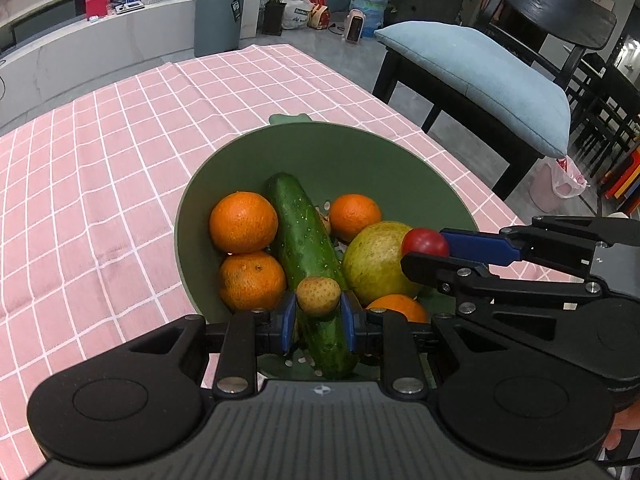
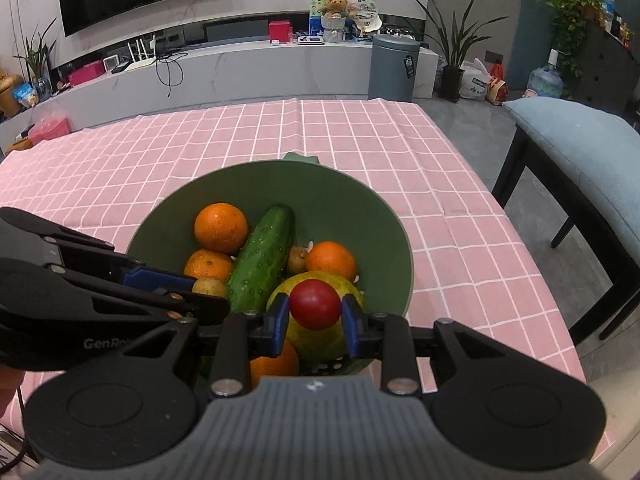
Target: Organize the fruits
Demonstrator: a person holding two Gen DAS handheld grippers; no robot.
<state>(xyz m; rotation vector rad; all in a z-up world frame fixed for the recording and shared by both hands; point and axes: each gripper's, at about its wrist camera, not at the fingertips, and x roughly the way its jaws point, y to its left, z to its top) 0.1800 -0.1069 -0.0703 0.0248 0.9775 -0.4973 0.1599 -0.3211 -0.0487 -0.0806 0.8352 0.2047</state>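
Note:
A green colander bowl (image 1: 320, 148) (image 2: 248, 184) sits on the pink checked tablecloth and holds a cucumber (image 1: 308, 256) (image 2: 260, 260), several oranges (image 1: 243, 222) (image 2: 221, 227), a large yellow-green fruit (image 1: 376, 260) (image 2: 320, 340) and a small brown fruit (image 2: 297, 259). My left gripper (image 1: 318, 316) (image 2: 208, 292) is shut on a small tan longan-like fruit (image 1: 318, 295) (image 2: 209, 286) above the bowl's near side. My right gripper (image 2: 314, 318) (image 1: 426, 248) is shut on a red cherry tomato (image 2: 315, 305) (image 1: 425, 242), over the yellow-green fruit.
The pink tablecloth (image 1: 100, 180) (image 2: 360, 140) spreads left and beyond the bowl. A black bench with a blue cushion (image 1: 480, 68) (image 2: 584, 136) stands right of the table. A grey bin (image 1: 218, 16) (image 2: 394, 66) stands beyond the far edge.

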